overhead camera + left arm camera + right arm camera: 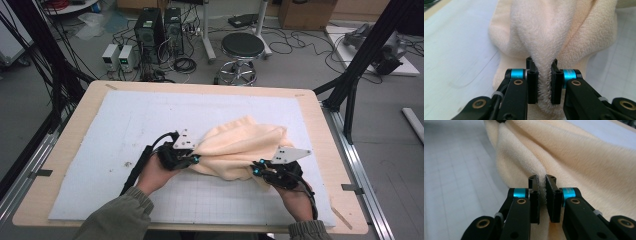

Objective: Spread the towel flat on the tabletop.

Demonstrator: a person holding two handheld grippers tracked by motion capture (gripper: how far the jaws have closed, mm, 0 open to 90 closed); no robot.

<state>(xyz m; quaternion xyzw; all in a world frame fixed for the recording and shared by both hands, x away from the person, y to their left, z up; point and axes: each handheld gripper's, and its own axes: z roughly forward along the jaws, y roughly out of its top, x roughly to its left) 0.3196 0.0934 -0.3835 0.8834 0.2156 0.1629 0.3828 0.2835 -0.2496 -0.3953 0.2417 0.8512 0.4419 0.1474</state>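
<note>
So here's the setup: cream fleece towel [240,145] lying bunched up on the white grid mat [125,125] in the middle of the desk [65,145], a bit toward the near right side.

Starting on the left, the left claw [192,159] has its jaws pinching the towel's left end. In the left gripper view you can see a ridge of the towel [564,37] squeezed between the pads [533,87], fuzz poking out on both sides. Decent bite, and it runs well down the pads.

Over on the right, the right claw [256,171] is pinching the near right edge. In the right gripper view the pads [554,200] are almost pressed together with only a thin hem of towel [579,160] between them. That's a skimpier hold, so it looks to me like the one that could slip.

My take on doing this bit well: it looks like both ends are grabbed ready to lift and spread the thing out. I'd raise both hands together, pull apart evenly, and not yank on the right side until the fabric tightens. If the right hem starts sliding, regrab deeper.

On the views: the high one gives you the whole lump, where it sits on the mat, and how both hands [155,175] line up. It can't really show how much fabric each claw has. The two gripper views show exactly that, but you lose the overall shape of the towel.
</note>
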